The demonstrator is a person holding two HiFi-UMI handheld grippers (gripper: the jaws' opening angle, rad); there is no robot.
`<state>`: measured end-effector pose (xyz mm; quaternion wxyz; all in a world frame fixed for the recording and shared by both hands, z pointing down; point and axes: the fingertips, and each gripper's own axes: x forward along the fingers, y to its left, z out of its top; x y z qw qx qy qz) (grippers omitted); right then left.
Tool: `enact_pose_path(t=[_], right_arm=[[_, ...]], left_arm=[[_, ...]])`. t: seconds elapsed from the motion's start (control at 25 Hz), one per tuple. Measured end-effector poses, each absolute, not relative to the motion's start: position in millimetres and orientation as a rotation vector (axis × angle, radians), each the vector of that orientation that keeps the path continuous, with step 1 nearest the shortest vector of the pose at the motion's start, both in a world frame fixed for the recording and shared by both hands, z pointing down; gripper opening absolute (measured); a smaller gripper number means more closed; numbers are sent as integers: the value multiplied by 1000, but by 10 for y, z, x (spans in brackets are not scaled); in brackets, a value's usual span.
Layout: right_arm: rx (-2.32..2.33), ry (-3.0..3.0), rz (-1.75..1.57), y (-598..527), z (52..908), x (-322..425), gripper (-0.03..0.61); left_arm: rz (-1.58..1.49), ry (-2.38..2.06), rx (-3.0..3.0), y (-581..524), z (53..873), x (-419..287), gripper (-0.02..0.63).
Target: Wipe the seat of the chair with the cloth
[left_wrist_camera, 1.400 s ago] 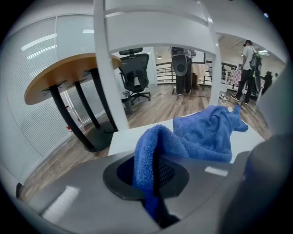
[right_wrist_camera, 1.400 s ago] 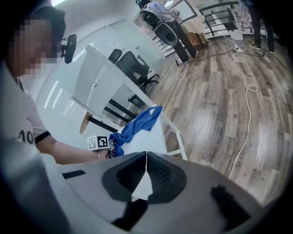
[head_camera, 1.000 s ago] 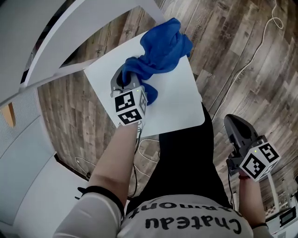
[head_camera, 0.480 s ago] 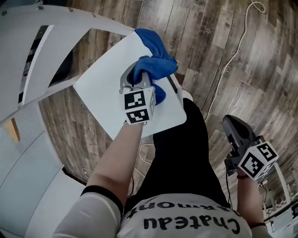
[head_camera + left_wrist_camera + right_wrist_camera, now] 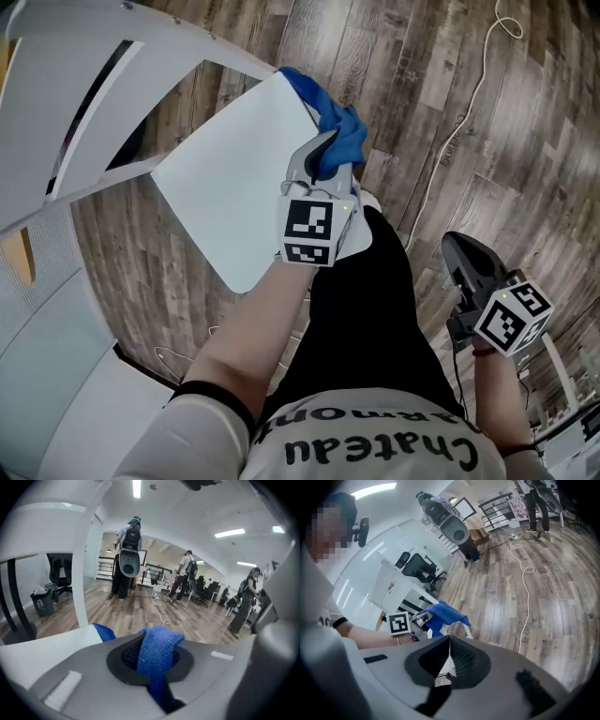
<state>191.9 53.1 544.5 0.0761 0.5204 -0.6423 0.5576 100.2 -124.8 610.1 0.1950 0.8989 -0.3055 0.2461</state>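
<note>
The white chair seat [image 5: 230, 178] fills the middle of the head view. A blue cloth [image 5: 336, 131] is bunched at the seat's right edge and partly hangs over it. My left gripper [image 5: 320, 157] is shut on the cloth there, its marker cube toward me. In the left gripper view the cloth [image 5: 158, 651] sits pinched between the jaws, with the seat [image 5: 42, 644] at lower left. My right gripper [image 5: 468, 264] hangs off to the right over the floor, away from the chair, shut and holding nothing [image 5: 449, 657]. It looks across at the cloth [image 5: 443, 613].
The chair's white back rails [image 5: 122, 84] rise at the upper left. My leg in black trousers [image 5: 375, 309] stands against the seat's near right corner. A white cable [image 5: 469, 103] trails over the wood floor at right. Several people [image 5: 129, 550] stand far off in the room.
My left gripper has dragged the cloth across the seat from its far middle to the right edge, where it now bunches over the rim. The right gripper has hardly moved.
</note>
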Motion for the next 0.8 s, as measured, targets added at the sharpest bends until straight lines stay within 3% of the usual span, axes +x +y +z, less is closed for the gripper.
enact_pose_path(t=[0.16,0.36,0.8], right_arm=[[1463,-1980,1661,393,5358,1547,15],[1332,-2048,1616,244,5232,1003,15],[1077,-2153,1502,55,4931,-177,15]], left_arm=[[405,-826,2585,-1136,5291,933,15],[157,-888,2586,-1067,4298,286,17],[184,-1311,2569,-871,3594,-1852,17]])
